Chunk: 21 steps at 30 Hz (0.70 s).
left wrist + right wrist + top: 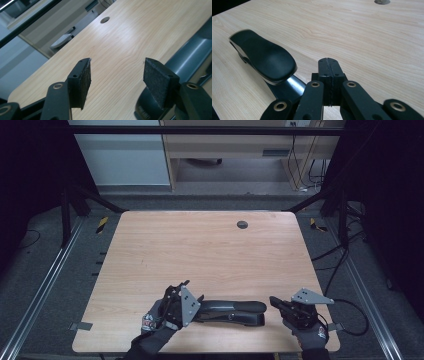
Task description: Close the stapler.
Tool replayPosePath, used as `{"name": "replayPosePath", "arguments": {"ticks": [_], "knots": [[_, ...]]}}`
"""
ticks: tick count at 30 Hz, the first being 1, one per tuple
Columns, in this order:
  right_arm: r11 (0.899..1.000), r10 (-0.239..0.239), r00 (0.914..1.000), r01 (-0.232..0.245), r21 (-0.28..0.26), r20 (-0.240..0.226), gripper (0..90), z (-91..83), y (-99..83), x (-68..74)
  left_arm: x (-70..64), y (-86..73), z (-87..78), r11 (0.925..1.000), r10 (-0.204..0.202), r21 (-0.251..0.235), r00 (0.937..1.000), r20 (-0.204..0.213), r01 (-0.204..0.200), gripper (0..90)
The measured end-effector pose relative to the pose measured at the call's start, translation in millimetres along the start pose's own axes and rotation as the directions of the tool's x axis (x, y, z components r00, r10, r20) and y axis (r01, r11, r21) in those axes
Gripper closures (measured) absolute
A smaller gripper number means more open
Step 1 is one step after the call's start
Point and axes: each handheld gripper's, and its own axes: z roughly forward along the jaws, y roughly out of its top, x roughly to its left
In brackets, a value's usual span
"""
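A long black stapler (pixel 232 312) lies flat near the table's front edge, between the two grippers. My left gripper (pixel 194 290) is at its left end and stands open. In the left gripper view, my left gripper (pixel 117 65) has bare wood between its pads, and the stapler (pixel 192 55) runs past the right-hand jaw. My right gripper (pixel 274 300) is shut with nothing in it, just off the stapler's right end. In the right gripper view, my right gripper (pixel 328 61) has its jaws pressed together, and the stapler's rounded handle (pixel 267 57) lies to the left, apart from them.
The wooden table (pixel 210 245) has a round cable hole (pixel 242 224) near its far edge. Metal rails and dark frame legs flank the table on the floor. Cables lie on the floor at the right.
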Motion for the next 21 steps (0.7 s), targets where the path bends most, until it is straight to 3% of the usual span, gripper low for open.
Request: {"name": "replayPosePath", "arguments": {"ticks": [10,21], "knots": [[0.999,-0.012,0.9999,0.011,-0.036,-0.011,90.0,-8.2,10.0,5.2,27.4,-39.8,-1.2,0.9938,-0.102,0.041,0.9938,-0.046,0.103,38.4],[0.997,-0.048,0.9968,0.044,-0.064,-0.063,90.0,-8.7,19.7,22.0,44.3,-75.0,-5.8,0.9825,-0.166,0.073,0.9835,-0.072,0.171,38.3]]}}
